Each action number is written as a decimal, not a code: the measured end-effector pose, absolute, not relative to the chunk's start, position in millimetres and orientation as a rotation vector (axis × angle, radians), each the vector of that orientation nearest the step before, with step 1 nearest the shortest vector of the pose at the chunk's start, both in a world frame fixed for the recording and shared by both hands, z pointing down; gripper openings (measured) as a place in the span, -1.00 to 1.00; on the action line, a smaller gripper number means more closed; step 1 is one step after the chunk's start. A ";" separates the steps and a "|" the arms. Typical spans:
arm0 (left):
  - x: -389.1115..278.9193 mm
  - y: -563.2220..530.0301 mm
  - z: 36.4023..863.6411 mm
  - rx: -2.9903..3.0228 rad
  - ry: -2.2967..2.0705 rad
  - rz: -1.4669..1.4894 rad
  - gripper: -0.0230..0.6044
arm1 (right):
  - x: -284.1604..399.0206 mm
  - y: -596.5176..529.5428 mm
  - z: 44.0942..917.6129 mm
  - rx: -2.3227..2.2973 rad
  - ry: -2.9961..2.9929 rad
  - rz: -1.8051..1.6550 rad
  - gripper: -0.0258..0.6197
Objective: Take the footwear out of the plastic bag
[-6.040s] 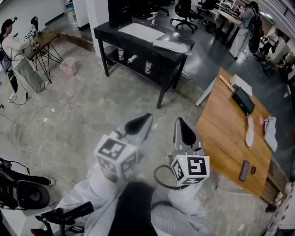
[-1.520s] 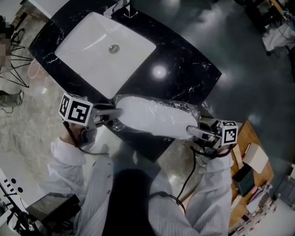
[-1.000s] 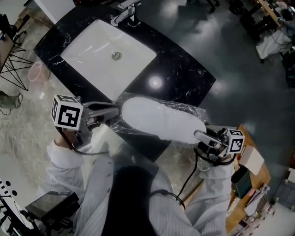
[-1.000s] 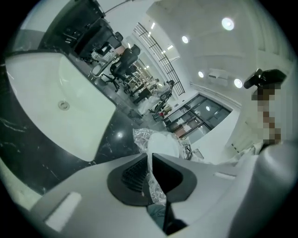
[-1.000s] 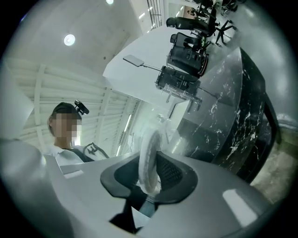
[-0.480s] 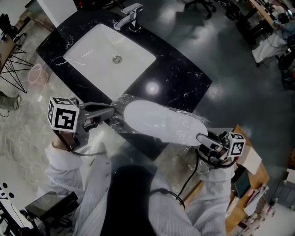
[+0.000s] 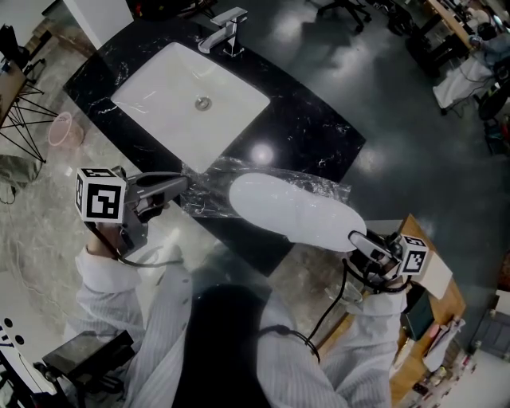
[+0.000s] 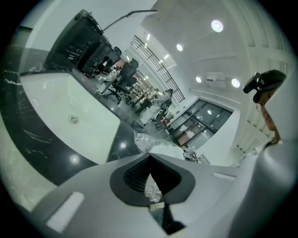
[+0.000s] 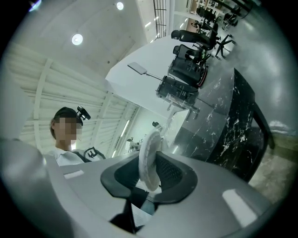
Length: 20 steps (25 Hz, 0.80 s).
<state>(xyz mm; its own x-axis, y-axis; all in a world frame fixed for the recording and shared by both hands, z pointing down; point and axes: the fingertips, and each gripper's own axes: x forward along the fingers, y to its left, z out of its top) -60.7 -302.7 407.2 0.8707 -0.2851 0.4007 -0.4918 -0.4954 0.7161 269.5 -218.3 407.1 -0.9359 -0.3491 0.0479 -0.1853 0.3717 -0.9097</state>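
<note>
A flat white slipper (image 7: 295,211) hangs over the front edge of the black counter (image 7: 311,131), sole side up. My right gripper (image 7: 356,237) is shut on its right end; in the right gripper view the slipper's white edge (image 9: 149,158) stands pinched between the pads of that gripper (image 9: 150,174). The clear plastic bag (image 7: 209,190) covers only the slipper's left part and trails left, stretched. My left gripper (image 7: 185,183) is shut on the bag's left end. In the left gripper view crinkled plastic (image 8: 152,188) sits in the shut jaws of the left gripper (image 8: 150,179), with the slipper (image 8: 165,151) beyond.
A white sink basin (image 7: 191,100) with a chrome tap (image 7: 223,16) is set in the counter behind the bag. A pink bucket (image 7: 65,127) stands on the floor at left. A wooden table (image 7: 434,315) with small items is at lower right.
The slipper has slid right with the right gripper, coming further out of the bag. The left gripper has shifted left and closed on the bag's end, drawing the plastic out.
</note>
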 end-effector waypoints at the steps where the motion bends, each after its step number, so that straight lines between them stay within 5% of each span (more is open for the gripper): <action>1: -65.4 -303.8 405.2 2.120 -0.569 0.273 -0.92 | 274.2 -216.7 407.1 -0.500 2.465 -1.606 -0.63; 10: -109.6 -311.0 400.9 2.107 -0.702 0.259 -0.92 | 326.9 -212.5 414.2 -0.897 2.372 -1.567 -0.65; 20: -112.0 -346.5 382.3 2.143 -1.165 0.113 -0.92 | 323.6 -238.8 356.7 -1.610 2.255 -1.021 -0.66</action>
